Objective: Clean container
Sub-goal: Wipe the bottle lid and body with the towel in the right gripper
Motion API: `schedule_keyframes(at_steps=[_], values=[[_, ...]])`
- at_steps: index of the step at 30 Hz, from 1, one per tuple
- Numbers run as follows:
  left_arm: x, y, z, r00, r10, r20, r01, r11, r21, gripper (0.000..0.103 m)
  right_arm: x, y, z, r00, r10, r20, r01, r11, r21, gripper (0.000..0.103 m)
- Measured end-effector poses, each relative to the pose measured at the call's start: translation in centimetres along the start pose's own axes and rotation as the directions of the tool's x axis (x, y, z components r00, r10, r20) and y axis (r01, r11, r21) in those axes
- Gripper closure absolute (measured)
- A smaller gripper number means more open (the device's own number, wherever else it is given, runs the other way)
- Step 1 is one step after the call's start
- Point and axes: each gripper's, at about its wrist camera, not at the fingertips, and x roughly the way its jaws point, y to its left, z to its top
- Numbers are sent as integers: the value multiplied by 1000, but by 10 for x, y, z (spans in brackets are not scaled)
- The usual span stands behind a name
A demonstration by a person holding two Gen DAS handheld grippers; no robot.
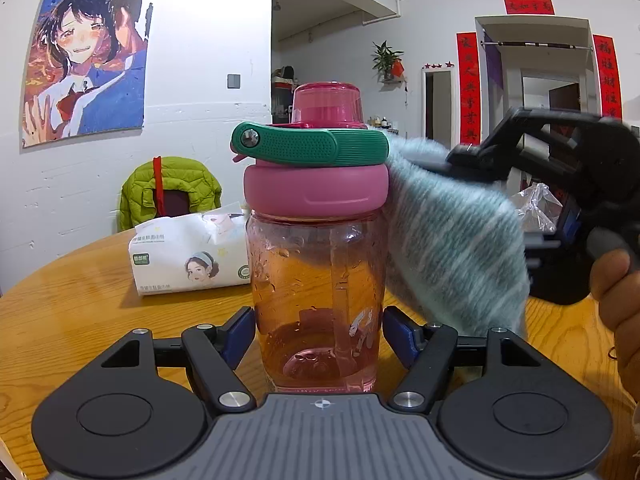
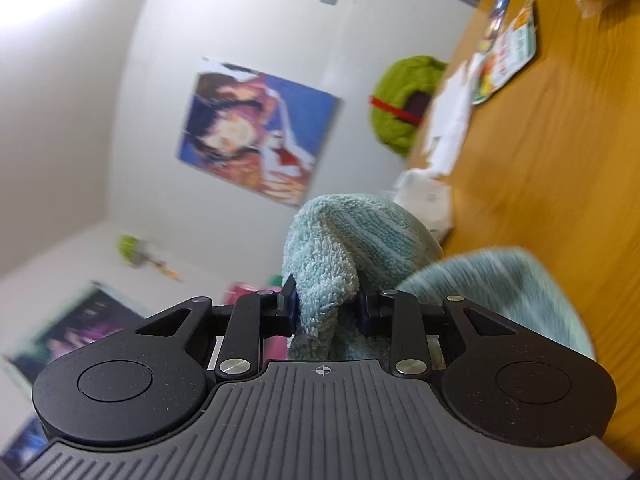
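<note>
A clear pink water bottle (image 1: 316,280) with a pink lid and green handle stands upright on the wooden table (image 1: 80,304). My left gripper (image 1: 319,334) is shut on its lower body, a blue pad against each side. A fluffy light-blue cloth (image 1: 452,248) hangs against the bottle's right side, up by the lid. My right gripper (image 1: 520,152), held by a hand, comes in from the right and is shut on that cloth. In the right wrist view, rolled on its side, the cloth (image 2: 336,256) is pinched between the blue pads of the right gripper (image 2: 327,312); the bottle is mostly hidden behind it.
A white tissue pack (image 1: 192,256) lies on the table behind the bottle to the left. A chair draped with a green jacket (image 1: 168,188) stands past the table's far edge. Crumpled clear plastic (image 1: 536,204) sits behind the right gripper. Paper packets (image 2: 504,52) lie further along the table.
</note>
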Motion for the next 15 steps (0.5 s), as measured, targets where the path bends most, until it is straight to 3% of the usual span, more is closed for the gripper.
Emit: schedule_keyframes(at_steps=[2, 3, 5, 6, 10, 13, 15], values=[[0, 0, 0, 1000, 0, 0, 0, 1000, 0, 36, 7, -5, -1, 997, -61, -37, 61, 998, 12, 70], [0, 0, 0, 1000, 0, 0, 0, 1000, 0, 36, 12, -8, -2, 989, -131, -62, 132, 991, 5, 70], [-1, 2, 1, 1000, -1, -1, 1, 1000, -1, 36, 24, -16, -4, 948, -297, -115, 296, 955, -25, 70], [-1, 2, 1, 1000, -1, -1, 1, 1000, -2, 35, 27, -19, -5, 935, -332, -125, 330, 943, -34, 70], [-2, 2, 2, 1000, 7, -5, -8, 1000, -7, 35, 32, -22, -5, 917, -377, -132, 373, 926, -58, 70], [-7, -3, 3, 997, 66, -28, -66, 997, -26, 26, 29, -19, -6, 927, -360, -101, 353, 932, -80, 70], [-11, -8, 4, 992, 114, -51, -116, 992, -41, 25, 23, -12, -6, 945, -324, -46, 318, 942, -106, 70]])
